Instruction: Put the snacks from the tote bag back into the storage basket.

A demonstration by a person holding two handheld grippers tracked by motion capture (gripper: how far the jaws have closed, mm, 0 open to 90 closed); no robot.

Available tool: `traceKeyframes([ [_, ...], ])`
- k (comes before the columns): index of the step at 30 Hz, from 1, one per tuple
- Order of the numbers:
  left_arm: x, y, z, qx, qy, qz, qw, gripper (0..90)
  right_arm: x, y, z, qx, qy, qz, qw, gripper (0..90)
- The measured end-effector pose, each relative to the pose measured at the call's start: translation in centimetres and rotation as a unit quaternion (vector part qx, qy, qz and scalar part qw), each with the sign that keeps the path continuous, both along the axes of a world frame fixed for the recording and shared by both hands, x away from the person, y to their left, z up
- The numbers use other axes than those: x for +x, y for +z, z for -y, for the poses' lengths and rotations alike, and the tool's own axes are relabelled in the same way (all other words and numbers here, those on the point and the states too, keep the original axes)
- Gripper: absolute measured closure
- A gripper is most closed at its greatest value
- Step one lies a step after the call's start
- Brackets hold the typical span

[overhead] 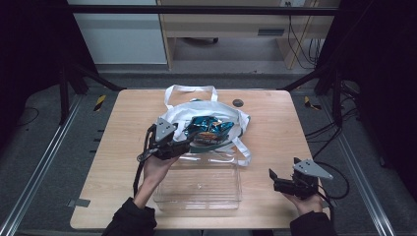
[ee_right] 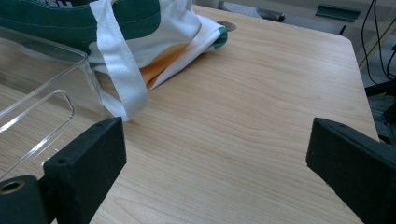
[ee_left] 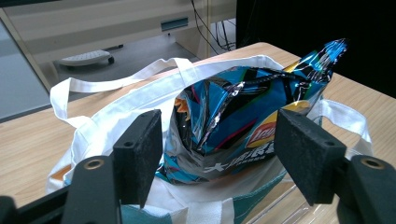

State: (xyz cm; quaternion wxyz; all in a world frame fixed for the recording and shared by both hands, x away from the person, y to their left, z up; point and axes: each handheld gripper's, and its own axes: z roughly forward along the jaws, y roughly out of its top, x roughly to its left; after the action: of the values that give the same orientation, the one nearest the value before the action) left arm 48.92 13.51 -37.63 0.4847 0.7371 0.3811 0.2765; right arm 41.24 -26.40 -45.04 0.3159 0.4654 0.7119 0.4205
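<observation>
Wooden table [overhead: 123,147], blue Lay's chip bag [ee_left: 243,116]

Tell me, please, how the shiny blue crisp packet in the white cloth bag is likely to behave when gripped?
The shiny blue crisp packet looks puffed and creased, so probably light and crushable. Its glossy foil may slip between the pads.

Left forearm in dark sleeve entering from bottom edge, left hand [overhead: 156,169] raised forward, left gripper [overhead: 189,144] jaws level and parted, pads apart, right hand [overhead: 307,200] low at near right, right gripper [overhead: 272,178] jaws spread wide.
</observation>
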Motion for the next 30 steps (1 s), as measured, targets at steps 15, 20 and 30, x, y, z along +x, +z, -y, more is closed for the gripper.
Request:
traceKeyframes([
  [15,0.9,-0.8,0.6,-0.003,-0.005,-0.011,0.9999,42.6,0.0,0.0,0.0,0.001,0.0,-0.001,1.0,5.3],
  [20,1.4,-1.1,0.7,-0.003,-0.005,-0.016,0.9998,47.2,0.0,0.0,0.0,0.001,0.001,0.0,1.0,5.3],
  [30,2.0,-1.3,1.0,-0.001,-0.011,-0.021,0.9997,56.7,0.1,0.0,0.0,0.0,0.001,0.0,1.0,5.2],
])
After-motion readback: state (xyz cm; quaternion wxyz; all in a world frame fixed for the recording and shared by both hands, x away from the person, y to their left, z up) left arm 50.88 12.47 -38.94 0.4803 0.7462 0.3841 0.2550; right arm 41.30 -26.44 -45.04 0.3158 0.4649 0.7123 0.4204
